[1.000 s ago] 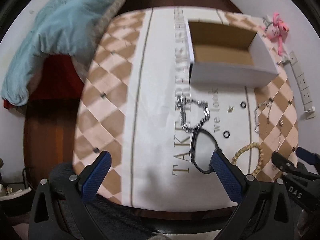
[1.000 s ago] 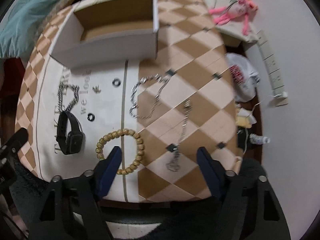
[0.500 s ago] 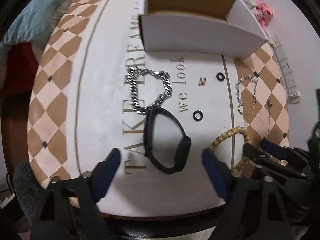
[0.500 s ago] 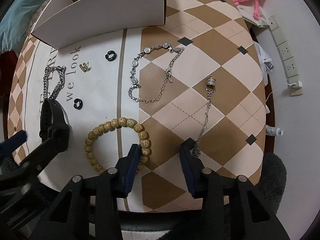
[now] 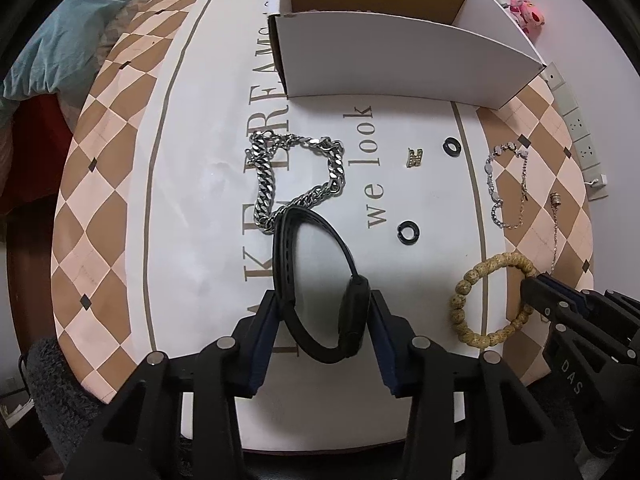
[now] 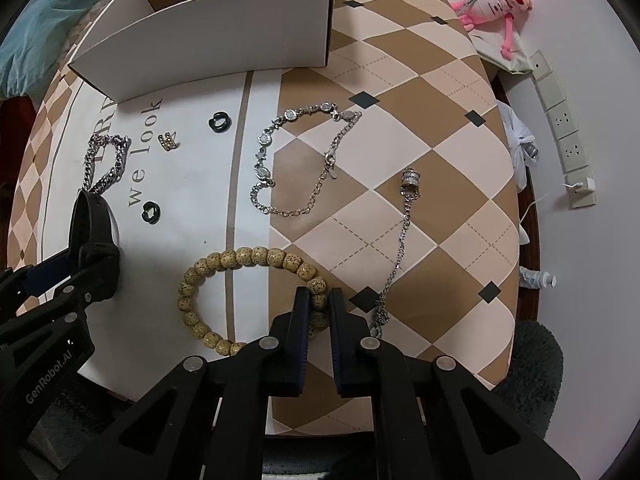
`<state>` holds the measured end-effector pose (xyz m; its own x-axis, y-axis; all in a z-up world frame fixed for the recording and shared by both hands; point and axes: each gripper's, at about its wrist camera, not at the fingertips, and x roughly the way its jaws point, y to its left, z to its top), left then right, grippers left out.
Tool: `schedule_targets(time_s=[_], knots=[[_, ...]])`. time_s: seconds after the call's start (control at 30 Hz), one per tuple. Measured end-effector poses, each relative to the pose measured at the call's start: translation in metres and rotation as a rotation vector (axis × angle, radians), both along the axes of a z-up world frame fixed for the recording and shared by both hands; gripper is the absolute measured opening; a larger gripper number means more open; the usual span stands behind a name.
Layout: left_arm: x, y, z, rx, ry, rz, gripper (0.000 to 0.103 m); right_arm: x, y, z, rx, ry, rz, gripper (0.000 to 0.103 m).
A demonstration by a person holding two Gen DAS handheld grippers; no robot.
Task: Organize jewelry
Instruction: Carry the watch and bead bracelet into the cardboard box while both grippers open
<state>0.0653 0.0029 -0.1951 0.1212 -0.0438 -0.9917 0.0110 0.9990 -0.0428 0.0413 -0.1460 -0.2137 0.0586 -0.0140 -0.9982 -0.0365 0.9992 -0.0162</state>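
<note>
Left gripper (image 5: 322, 312) clamped on black smart band (image 5: 320, 280), pads pressing both sides of its near loop; band sits on the white centre panel of the table cover (image 5: 192, 216), far end touching the heavy silver curb chain (image 5: 296, 176). Right gripper (image 6: 319, 308) nearly closed, pinching one side of the wooden bead bracelet (image 6: 240, 296), which lies flat across the white/checked border. Cover: tan and cream diamond check with white lettered strip ("we look"). Open white cardboard box (image 6: 224, 36) at far edge, brown inside. Two black ear cuffs (image 6: 218, 122), one near the box, one near the band. Small gold charm (image 6: 168, 142) between them. Thin silver bracelet (image 6: 300, 160) and pendant chain (image 6: 400, 240) on the checked part. Pink plush toy (image 6: 496, 4), power strip (image 6: 560, 116) on the pale floor, right. Teal blanket (image 5: 68, 44) far left.
</note>
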Motion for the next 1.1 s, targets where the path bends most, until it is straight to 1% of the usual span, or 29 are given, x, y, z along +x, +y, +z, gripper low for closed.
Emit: schedule_targets(time_s=[0.07, 0.17, 0.4, 0.5, 0.6, 0.77, 0.87, 0.93, 0.97, 1.0, 1.03, 1.1], knots=[[0.0, -0.001, -0.001, 0.001, -0.006, 0.002, 0.04, -0.003, 0.001, 0.002, 0.023, -0.001, -0.011, 0.01], [-0.009, 0.004, 0.01, -0.005, -0.017, 0.004, 0.04, -0.006, 0.006, 0.011, 0.043, -0.021, -0.015, 0.009], [-0.028, 0.03, 0.057, -0.03, -0.085, 0.011, 0.04, -0.009, 0.013, 0.051, 0.075, -0.098, -0.003, 0.009], [-0.032, 0.039, 0.079, -0.042, -0.127, 0.018, 0.04, -0.006, 0.014, 0.067, 0.087, -0.128, -0.002, 0.009], [-0.029, 0.046, 0.093, -0.061, -0.168, 0.03, 0.04, 0.003, 0.009, 0.083, 0.1, -0.162, -0.002, 0.009], [-0.012, 0.047, 0.126, -0.097, -0.232, 0.034, 0.04, 0.025, 0.002, 0.111, 0.134, -0.221, -0.005, 0.009], [0.009, 0.036, 0.138, -0.119, -0.263, 0.036, 0.04, 0.042, 0.0, 0.131, 0.163, -0.262, -0.007, 0.009], [0.022, 0.036, 0.147, -0.143, -0.28, 0.04, 0.04, 0.057, 0.0, 0.146, 0.191, -0.288, -0.007, 0.009], [0.034, 0.027, 0.145, -0.147, -0.286, 0.043, 0.04, 0.063, 0.0, 0.151, 0.201, -0.296, -0.005, 0.009], [0.043, 0.03, 0.15, -0.155, -0.294, 0.042, 0.04, 0.072, 0.001, 0.156, 0.214, -0.305, 0.0, 0.009], [0.053, 0.026, 0.149, -0.16, -0.294, 0.04, 0.04, 0.081, 0.002, 0.16, 0.223, -0.311, 0.007, 0.009], [0.072, 0.031, 0.15, -0.183, -0.29, 0.046, 0.04, 0.099, 0.006, 0.164, 0.243, -0.312, 0.019, 0.009]])
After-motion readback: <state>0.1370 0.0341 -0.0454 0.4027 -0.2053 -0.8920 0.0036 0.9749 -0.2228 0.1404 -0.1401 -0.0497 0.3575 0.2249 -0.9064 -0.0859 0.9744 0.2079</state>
